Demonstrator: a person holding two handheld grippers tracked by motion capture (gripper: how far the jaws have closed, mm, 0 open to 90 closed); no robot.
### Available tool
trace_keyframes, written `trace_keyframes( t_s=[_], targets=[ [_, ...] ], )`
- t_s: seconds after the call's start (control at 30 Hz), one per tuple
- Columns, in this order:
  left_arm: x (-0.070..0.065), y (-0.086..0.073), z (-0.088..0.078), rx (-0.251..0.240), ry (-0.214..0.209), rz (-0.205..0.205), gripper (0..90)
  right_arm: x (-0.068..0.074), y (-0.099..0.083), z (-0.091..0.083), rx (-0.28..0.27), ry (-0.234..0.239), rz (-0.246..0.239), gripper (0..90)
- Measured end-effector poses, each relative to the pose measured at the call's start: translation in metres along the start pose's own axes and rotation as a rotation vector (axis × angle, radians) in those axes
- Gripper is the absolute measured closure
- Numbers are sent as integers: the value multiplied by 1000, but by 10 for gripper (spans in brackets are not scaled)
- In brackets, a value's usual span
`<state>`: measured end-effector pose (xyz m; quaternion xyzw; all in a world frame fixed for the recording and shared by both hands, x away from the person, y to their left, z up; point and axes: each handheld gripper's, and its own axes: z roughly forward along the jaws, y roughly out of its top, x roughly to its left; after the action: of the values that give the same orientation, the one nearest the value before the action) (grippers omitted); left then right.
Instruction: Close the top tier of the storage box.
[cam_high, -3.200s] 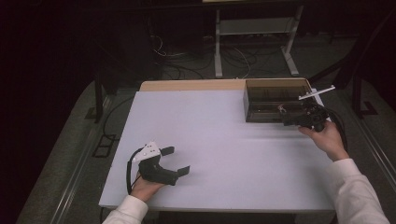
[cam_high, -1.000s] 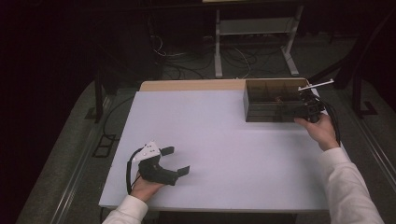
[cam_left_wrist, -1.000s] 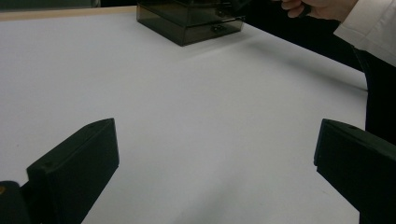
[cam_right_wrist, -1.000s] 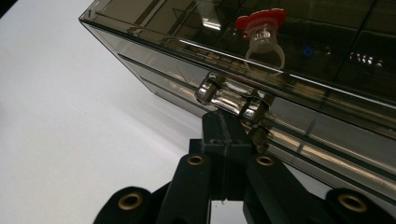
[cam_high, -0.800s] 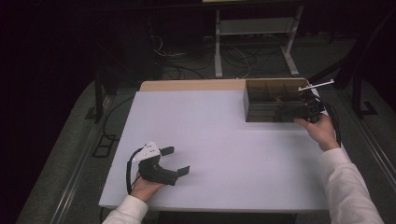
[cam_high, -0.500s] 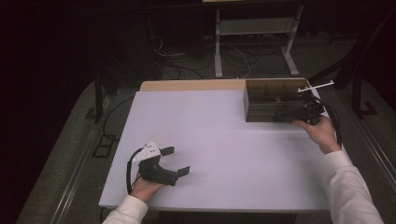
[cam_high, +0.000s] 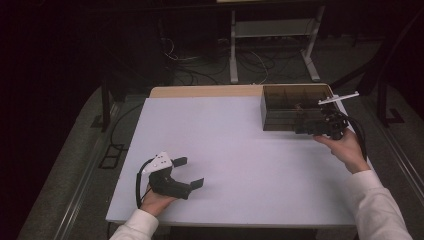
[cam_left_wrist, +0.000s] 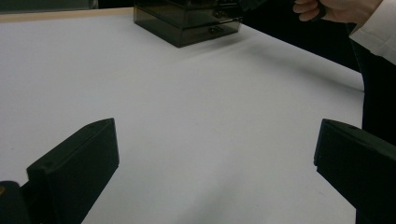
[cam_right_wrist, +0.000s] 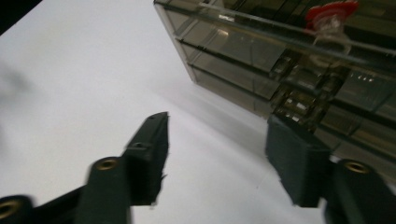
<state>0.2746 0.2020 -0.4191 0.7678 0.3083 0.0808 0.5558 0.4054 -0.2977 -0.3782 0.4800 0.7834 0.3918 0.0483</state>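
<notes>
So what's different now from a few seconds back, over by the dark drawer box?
The right gripper, which was up against the front of the drawer box, has drawn back a little toward the table's near edge. Its jaws have just been opening, and nothing is between them now. The box sits where it was, at the far right of the table. The left gripper stays open, resting at the near left.

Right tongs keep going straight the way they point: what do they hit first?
Probably the drawer box: the right tongs, open with nothing between them, aim at its front. One jaw looks very near it; depth unclear.
</notes>
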Motion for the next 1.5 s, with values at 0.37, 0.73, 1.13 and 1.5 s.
trace_keyframes(
  t_s=[0.37,0.73,1.13,1.5],
  targets=[
    [-1,0,0,-1,-3,2,0,14,-14,-4,-11,20,10,17],
    [-1,0,0,-2,-3,0,0,25,-30,-15,-71,25,12,0],
    [-1,0,-1,-1,-2,2,0,36,-50,-20,-99,41,12,0],
    [0,0,-1,-1,0,2,0,45,-69,-23,-128,50,4,0]
  ],
)
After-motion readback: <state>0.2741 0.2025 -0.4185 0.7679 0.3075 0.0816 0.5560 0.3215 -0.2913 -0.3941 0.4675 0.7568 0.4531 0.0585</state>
